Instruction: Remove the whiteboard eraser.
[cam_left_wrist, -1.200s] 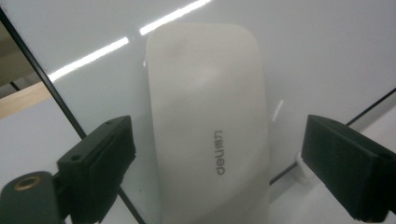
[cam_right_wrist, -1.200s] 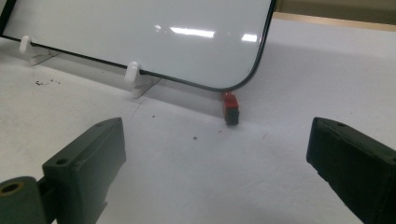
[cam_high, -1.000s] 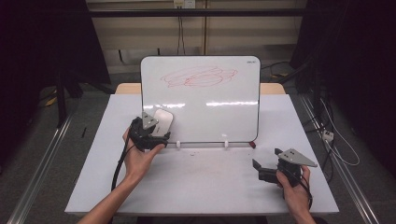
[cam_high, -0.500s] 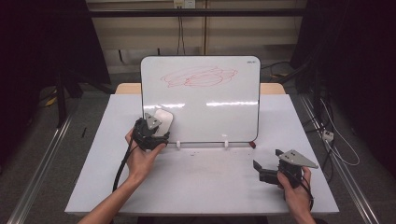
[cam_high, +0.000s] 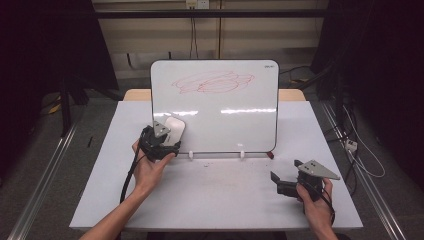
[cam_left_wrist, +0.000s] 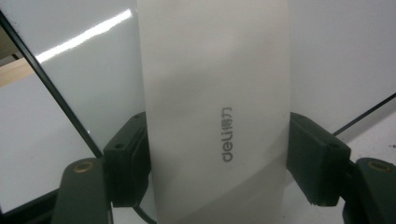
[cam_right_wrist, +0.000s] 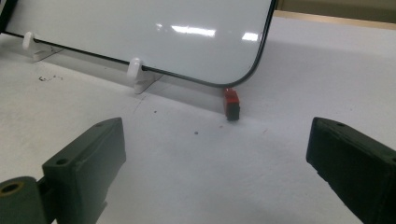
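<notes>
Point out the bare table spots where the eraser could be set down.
The widest free patch lies on the table in front of the whiteboard, between the left gripper, shut on the eraser, and the open right gripper. The strip right of the board is bare too. It is crowded along the board's foot: white clips and a small red block.

A white eraser (cam_left_wrist: 215, 112) printed "deli" stands against the lower left of the upright whiteboard (cam_high: 220, 107), clamped at both sides

Black two-jawed claws (cam_high: 159, 142) with brass-ringed screws, grey triangular top plates, trailing black cables.
</notes>
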